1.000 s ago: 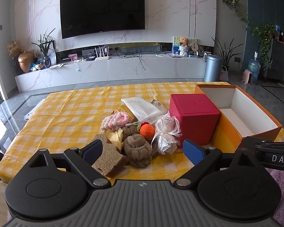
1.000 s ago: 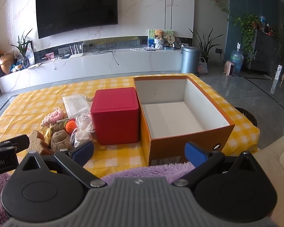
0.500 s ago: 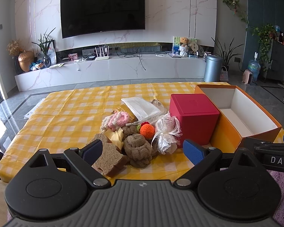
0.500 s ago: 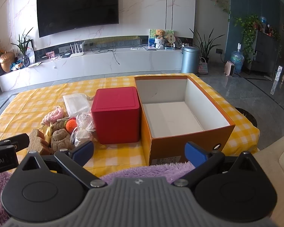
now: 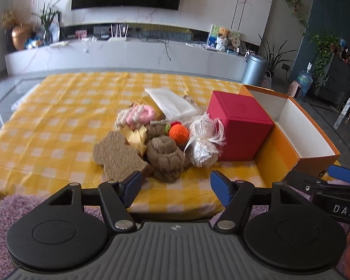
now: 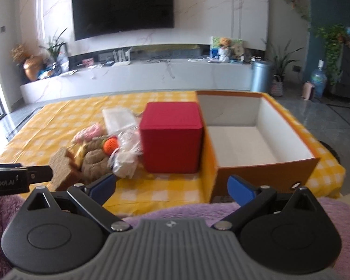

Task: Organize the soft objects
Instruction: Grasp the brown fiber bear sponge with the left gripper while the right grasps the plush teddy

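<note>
Closer now, my left gripper (image 5: 175, 185), jaws narrowing on nothing, risks nudging the bread-slice sponge (image 5: 119, 156); right gripper (image 6: 171, 187) spread, empty.

We saw our left tongs (image 5: 176, 185), jaws just narrowing with nothing between them, above the near edge of the yellow-checked counter (image 5: 58, 121). Ahead lay the soft pile: bread-shaped sponge (image 5: 119, 155), brown knot (image 5: 165, 155), orange ball (image 5: 178, 134).

Both the left gripper (image 5: 176, 187) and the right gripper (image 6: 171, 187) have black linkage arms, silver screws, blue finger pads (image 5: 219, 187), ribbed grey bodies and white lettering.
</note>
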A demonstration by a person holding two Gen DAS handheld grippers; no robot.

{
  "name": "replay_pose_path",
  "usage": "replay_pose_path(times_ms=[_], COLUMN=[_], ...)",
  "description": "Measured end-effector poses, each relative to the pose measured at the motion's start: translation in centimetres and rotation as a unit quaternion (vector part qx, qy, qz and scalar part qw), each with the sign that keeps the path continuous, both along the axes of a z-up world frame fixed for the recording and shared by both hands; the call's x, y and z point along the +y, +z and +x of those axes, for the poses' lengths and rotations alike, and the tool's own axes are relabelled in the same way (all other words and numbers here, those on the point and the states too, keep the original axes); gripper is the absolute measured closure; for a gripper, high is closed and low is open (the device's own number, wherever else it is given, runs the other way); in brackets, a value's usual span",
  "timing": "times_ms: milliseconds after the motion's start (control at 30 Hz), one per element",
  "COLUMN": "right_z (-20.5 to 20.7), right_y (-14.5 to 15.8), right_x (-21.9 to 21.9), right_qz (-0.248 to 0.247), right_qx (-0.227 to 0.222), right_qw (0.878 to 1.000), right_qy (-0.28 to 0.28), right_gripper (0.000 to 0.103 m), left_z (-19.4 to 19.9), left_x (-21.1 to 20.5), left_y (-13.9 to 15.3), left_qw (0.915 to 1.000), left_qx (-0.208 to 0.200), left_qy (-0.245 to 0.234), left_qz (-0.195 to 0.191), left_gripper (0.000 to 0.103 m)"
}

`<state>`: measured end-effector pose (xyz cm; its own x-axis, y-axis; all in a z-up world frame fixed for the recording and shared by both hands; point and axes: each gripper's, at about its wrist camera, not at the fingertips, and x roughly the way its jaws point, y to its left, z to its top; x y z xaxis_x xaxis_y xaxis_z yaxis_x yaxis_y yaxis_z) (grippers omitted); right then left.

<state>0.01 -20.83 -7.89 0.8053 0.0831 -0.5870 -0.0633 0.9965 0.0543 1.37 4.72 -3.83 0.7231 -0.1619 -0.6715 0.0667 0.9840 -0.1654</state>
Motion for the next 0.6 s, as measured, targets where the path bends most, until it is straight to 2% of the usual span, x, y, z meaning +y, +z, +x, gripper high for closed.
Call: replay_pose_path(times_ms=[33,100,167,300,400,433,600], right_z=[0.3,1.1,2.0,4.0,5.9,6.6,10.4], right_y=[-0.2,-0.8,-1.4,-2.0,-2.2,-2.3,-2.8], right_x=[0.3,1.0,1.5,2.8,4.4,5.1,8.8], right_qz=[-0.001,-0.002,0.003,0.018,0.026,0.026,0.005], right_qx=[0.005,0.021,0.039,0.066,0.079,0.082,0.085], right_qw=[1.0,1.0,0.999,0.996,0.991,0.99,0.981], right_qy=[0.008,0.021,0.031,0.064,0.101,0.115,0.174], right_gripper=[0.01,0.022,0.029,0.043,0.049,0.05,0.056], left_z=[0.2,0.9,1.5,3.6,5.5,6.3,9.4], left_x=[0.6,1.6,2.3,3.8,4.9,5.4,7.1], left_y=[-0.2,-0.6,-0.9,-1.5,-2.1,-2.4,-3.8], left_qw=[0.9998,0.999,0.9989,0.9978,0.996,0.9946,0.9882], left_qx=[0.01,0.027,0.037,0.062,0.081,0.091,0.127], left_qy=[0.006,0.007,0.005,0.015,0.031,0.04,0.071], left_qz=[-0.015,-0.034,-0.027,-0.018,-0.024,-0.028,-0.048], left_gripper=[0.025,0.03,0.038,0.038,0.033,0.028,0.018])
